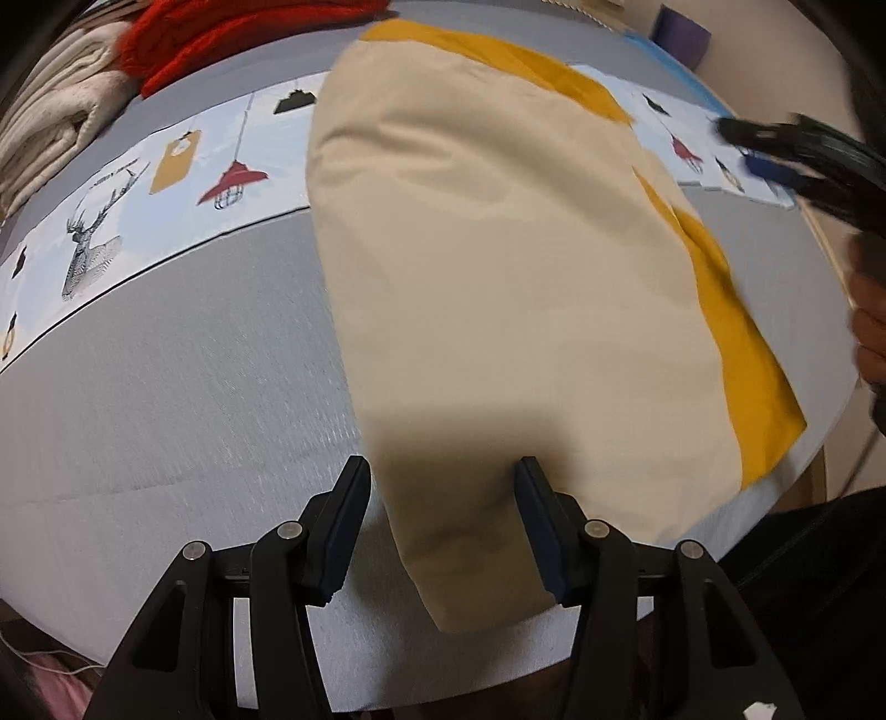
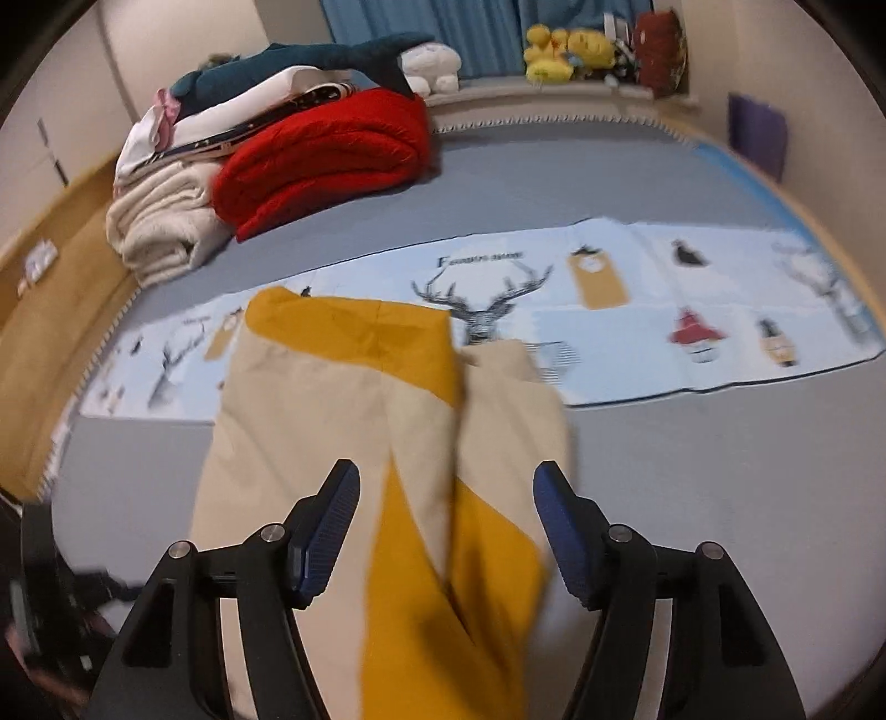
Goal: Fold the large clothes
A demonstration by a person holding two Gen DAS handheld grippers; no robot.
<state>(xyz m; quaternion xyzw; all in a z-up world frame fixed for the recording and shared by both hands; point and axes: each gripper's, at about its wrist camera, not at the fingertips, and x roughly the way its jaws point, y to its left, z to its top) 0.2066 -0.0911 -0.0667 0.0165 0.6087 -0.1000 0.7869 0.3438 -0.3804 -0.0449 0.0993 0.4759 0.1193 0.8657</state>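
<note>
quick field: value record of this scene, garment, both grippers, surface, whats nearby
garment: beige and mustard garment, lying partly folded on the bed
left gripper: left gripper, open, fingers either side of the garment's near end
right gripper: right gripper, open, above the mustard part, not gripping
surface: grey bed cover with a printed deer-pattern cloth across it
nearby: red blanket and cream blanket stacked at the far left corner
background: plush toys on the far ledge

right gripper [image 1: 775, 149] blurred, garment [image 2: 443, 581] cut off below
</note>
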